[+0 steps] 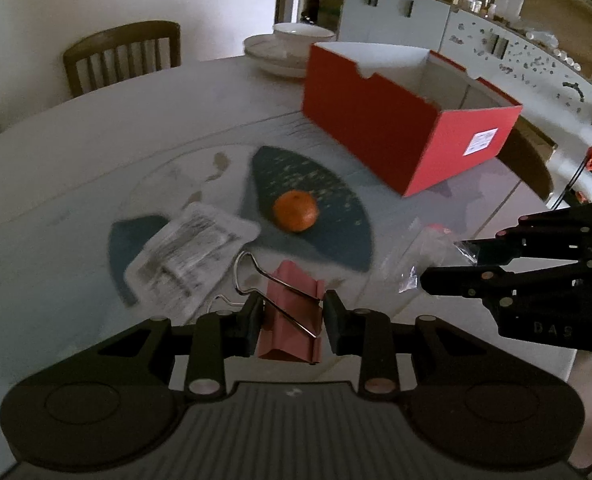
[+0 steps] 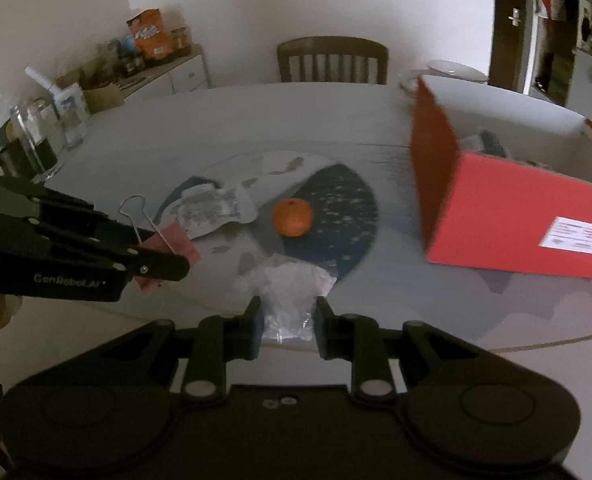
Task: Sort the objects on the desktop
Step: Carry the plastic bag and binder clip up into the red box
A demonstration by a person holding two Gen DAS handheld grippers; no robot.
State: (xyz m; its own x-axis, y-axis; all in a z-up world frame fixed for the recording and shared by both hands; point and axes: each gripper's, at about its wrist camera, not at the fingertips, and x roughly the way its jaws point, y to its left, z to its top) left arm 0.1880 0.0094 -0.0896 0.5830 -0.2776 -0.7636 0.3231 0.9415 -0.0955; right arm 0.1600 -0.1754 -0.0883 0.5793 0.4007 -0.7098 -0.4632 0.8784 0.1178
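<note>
wooden chair (image 2: 331, 60) against white wall (image 2: 296, 0)

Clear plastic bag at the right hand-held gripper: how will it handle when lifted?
The clear plastic bag looks thin and crinkled, so probably floppy and sagging from the right hand-held gripper. Likely very light for its size. The film seems glossy, so it may slip unless pinched firmly.

My right gripper (image 2: 288, 332) has its fingers closed against a crinkled clear plastic bag (image 2: 292, 300), with the orange (image 2: 292, 217) at twelve o'clock, the red box (image 2: 511, 216) at two, and my left gripper (image 2: 164, 258) clamping a pink binder clip (image 2: 172, 240) at ten.
</note>
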